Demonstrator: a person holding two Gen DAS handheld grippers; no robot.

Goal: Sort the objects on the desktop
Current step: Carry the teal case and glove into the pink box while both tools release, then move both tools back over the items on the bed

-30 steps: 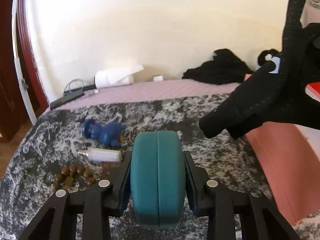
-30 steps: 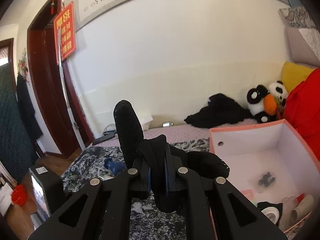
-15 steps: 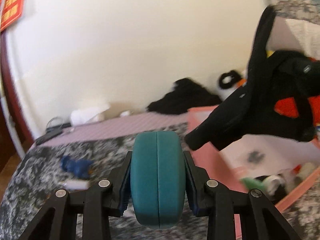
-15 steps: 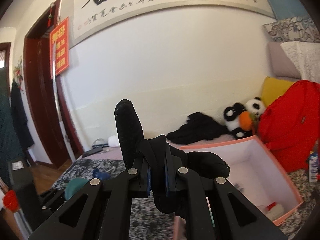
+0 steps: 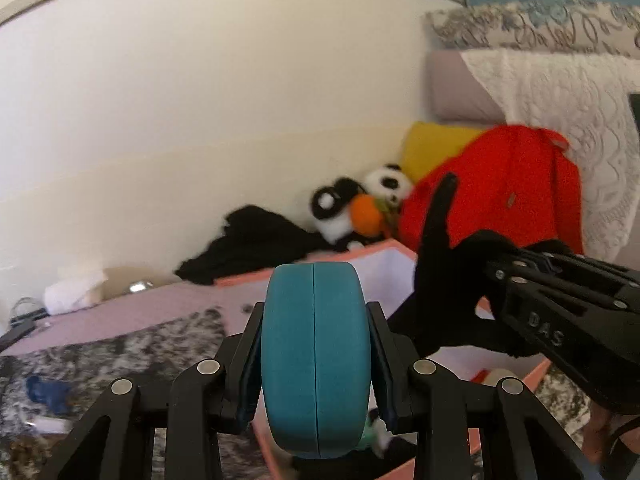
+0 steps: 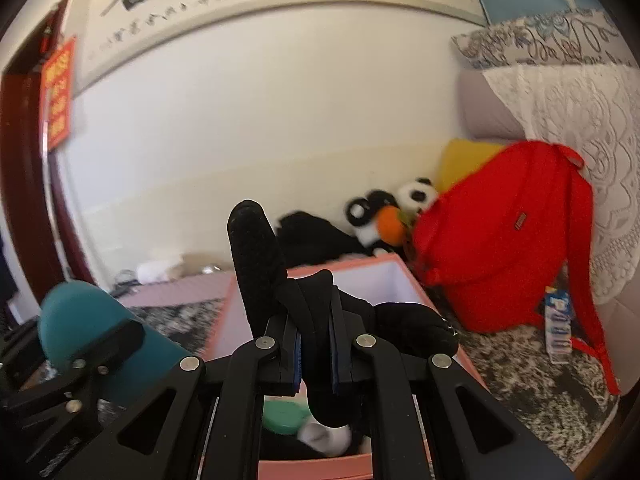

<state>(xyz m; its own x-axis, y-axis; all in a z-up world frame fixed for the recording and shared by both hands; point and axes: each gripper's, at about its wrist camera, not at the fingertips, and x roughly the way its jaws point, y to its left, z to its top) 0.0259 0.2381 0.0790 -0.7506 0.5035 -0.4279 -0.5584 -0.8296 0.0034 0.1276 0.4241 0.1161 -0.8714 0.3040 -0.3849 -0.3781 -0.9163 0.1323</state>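
Observation:
My left gripper (image 5: pixel 315 364) is shut on a teal oval case (image 5: pixel 315 356), held upright above the near left corner of the pink box (image 5: pixel 352 258). The case also shows in the right wrist view (image 6: pixel 80 328). My right gripper (image 6: pixel 314 356) is shut on a black glove (image 6: pixel 256 256), held above the pink box (image 6: pixel 352 266). The glove shows in the left wrist view (image 5: pixel 436 264) to the right of the case. Inside the box lie a green item (image 6: pixel 284 416) and a white item (image 6: pixel 324 436).
A red backpack (image 6: pixel 508 240) stands right of the box, with a small carton (image 6: pixel 558 324) beside it. A panda plush (image 6: pixel 400 208) and black clothes (image 5: pixel 256 240) lie at the wall. A blue toy (image 5: pixel 48 390) lies on the patterned cloth at the left.
Both grippers have swung right, from over the patterned cloth to above the pink box, each keeping its object. The blue toy and beads have dropped to the far left.

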